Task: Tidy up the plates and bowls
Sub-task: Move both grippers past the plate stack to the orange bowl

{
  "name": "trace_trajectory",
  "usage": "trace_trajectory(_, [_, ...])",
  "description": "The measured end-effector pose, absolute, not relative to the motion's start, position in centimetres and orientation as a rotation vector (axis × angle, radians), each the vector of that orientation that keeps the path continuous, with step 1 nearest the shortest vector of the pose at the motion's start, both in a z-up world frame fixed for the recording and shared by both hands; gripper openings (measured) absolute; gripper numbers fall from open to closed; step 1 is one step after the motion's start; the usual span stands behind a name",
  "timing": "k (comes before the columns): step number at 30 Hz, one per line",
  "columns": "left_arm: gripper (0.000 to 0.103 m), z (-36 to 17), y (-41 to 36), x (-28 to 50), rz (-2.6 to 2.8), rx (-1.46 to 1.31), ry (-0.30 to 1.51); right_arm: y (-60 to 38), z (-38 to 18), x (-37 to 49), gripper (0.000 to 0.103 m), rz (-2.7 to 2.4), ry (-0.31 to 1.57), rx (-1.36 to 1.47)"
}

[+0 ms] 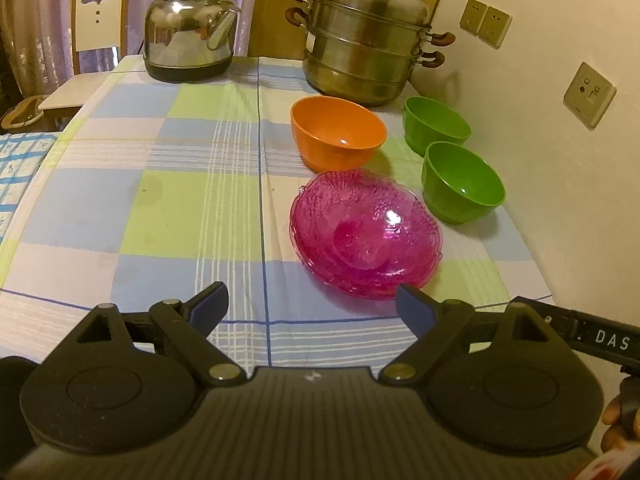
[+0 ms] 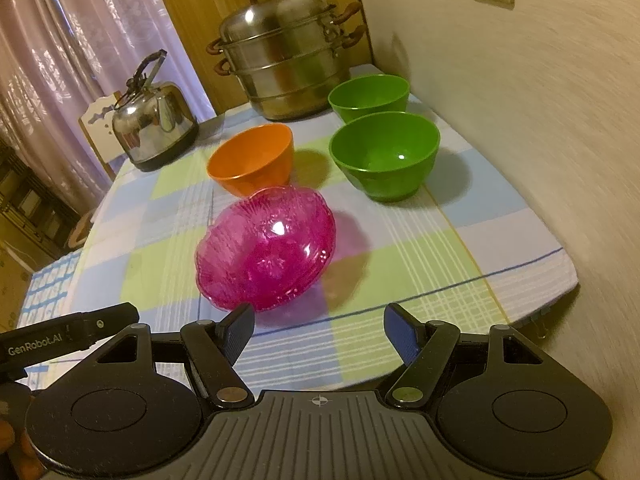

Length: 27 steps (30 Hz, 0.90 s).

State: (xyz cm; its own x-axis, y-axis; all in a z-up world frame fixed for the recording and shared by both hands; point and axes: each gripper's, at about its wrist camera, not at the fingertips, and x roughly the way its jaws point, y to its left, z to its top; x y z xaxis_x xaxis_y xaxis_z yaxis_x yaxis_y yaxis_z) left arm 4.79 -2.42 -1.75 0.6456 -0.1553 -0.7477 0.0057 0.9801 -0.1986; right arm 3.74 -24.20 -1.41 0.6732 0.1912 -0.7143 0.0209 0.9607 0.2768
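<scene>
A stack of pink glass plates (image 1: 366, 236) lies on the checked tablecloth (image 1: 180, 200); it also shows in the right wrist view (image 2: 266, 254). Behind it stands an orange bowl (image 1: 338, 132) (image 2: 252, 164). Two green bowls stand near the wall, a near one (image 1: 462, 180) (image 2: 384, 156) and a far one (image 1: 435, 123) (image 2: 368, 94). My left gripper (image 1: 312, 300) is open and empty, just in front and left of the plates. My right gripper (image 2: 320, 320) is open and empty, in front and right of the plates.
A steel steamer pot (image 1: 368, 40) (image 2: 288, 68) and a steel kettle (image 1: 190, 36) (image 2: 154, 120) stand at the table's back. A wall (image 1: 540, 120) with sockets runs along the right. A chair (image 1: 96, 28) stands at the far left. The other gripper's body (image 1: 592, 336) (image 2: 68, 330) shows at each frame's edge.
</scene>
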Motion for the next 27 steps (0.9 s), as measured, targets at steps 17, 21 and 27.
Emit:
trace_trajectory(17, [0.090, -1.7, -4.2, 9.0, -0.156, -0.157, 0.860, -25.2, -1.1, 6.6, 0.071, 0.004, 0.808, 0.223])
trace_trajectory(21, [0.090, -1.7, -4.1, 10.5, -0.177, -0.172, 0.863, -25.4, -1.1, 7.5, 0.071, 0.027, 0.803, 0.243])
trace_trajectory(27, [0.090, -1.3, -3.1, 13.7, -0.167, -0.195, 0.861, -25.3, -0.6, 9.7, 0.071, 0.059, 0.803, 0.255])
